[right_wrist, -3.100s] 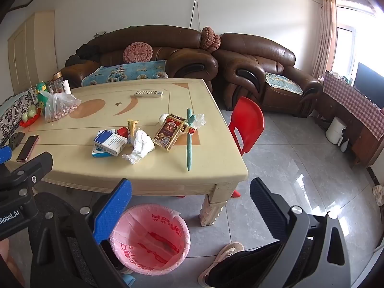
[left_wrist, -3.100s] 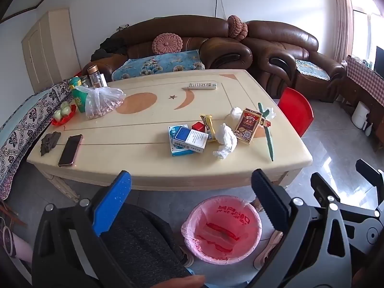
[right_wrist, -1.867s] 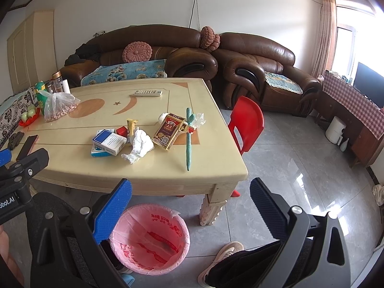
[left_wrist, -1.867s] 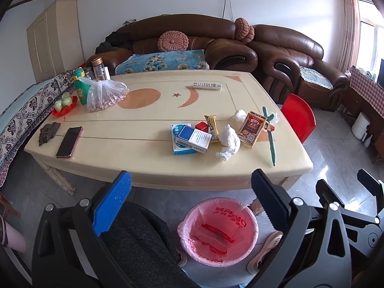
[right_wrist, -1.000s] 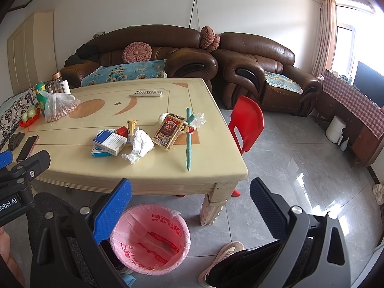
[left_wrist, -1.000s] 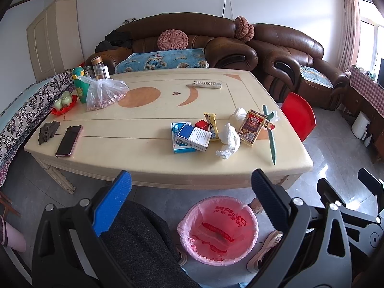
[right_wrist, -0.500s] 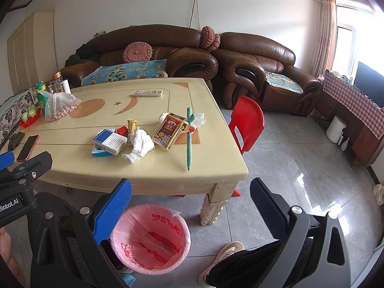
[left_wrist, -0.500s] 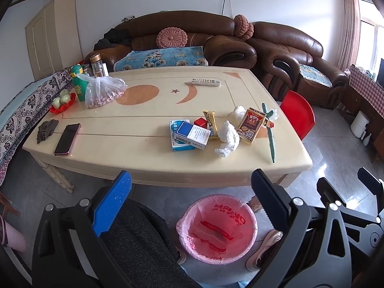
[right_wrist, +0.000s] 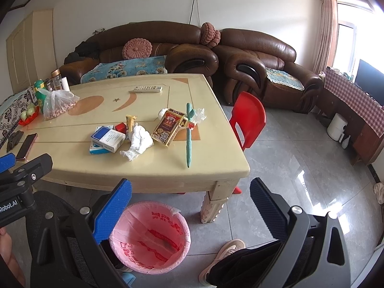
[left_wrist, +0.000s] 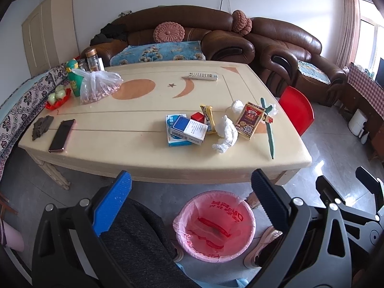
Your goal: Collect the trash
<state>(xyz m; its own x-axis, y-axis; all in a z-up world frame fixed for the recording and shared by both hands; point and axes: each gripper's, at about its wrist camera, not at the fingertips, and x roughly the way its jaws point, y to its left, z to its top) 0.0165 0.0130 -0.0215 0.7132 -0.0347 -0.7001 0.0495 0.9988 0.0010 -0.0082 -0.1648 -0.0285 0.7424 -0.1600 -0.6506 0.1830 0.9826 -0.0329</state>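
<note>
A crumpled white tissue (left_wrist: 225, 134) (right_wrist: 138, 141) lies near the front of the cream table (left_wrist: 120, 144) (right_wrist: 156, 172). Beside it are blue-and-white boxes (left_wrist: 186, 132) (right_wrist: 108, 139), a yellow wrapper (left_wrist: 208, 117) (right_wrist: 130, 122), a brown-and-red carton (left_wrist: 249, 120) (right_wrist: 169, 126), a second tissue wad (left_wrist: 236, 105) and a teal stick (left_wrist: 270, 129) (right_wrist: 189, 139). A bin with a pink bag (left_wrist: 214, 225) (right_wrist: 150, 236) stands on the floor in front of the table. My left gripper (left_wrist: 190, 196) and right gripper (right_wrist: 190, 199) are open, empty, held low in front of the table.
A phone (left_wrist: 62, 135), a dark object (left_wrist: 42, 127), a clear bag (left_wrist: 98, 86), bottles (left_wrist: 92, 58) and a fruit tray (left_wrist: 57, 97) sit at the table's left. A remote (left_wrist: 202, 76) lies at the back. A red chair (right_wrist: 248, 120) stands right, brown sofas (right_wrist: 180, 50) behind.
The left gripper's view has shifted slightly, rising a little over the table. The right gripper has barely moved. Both stay open and nothing on the table has moved.
</note>
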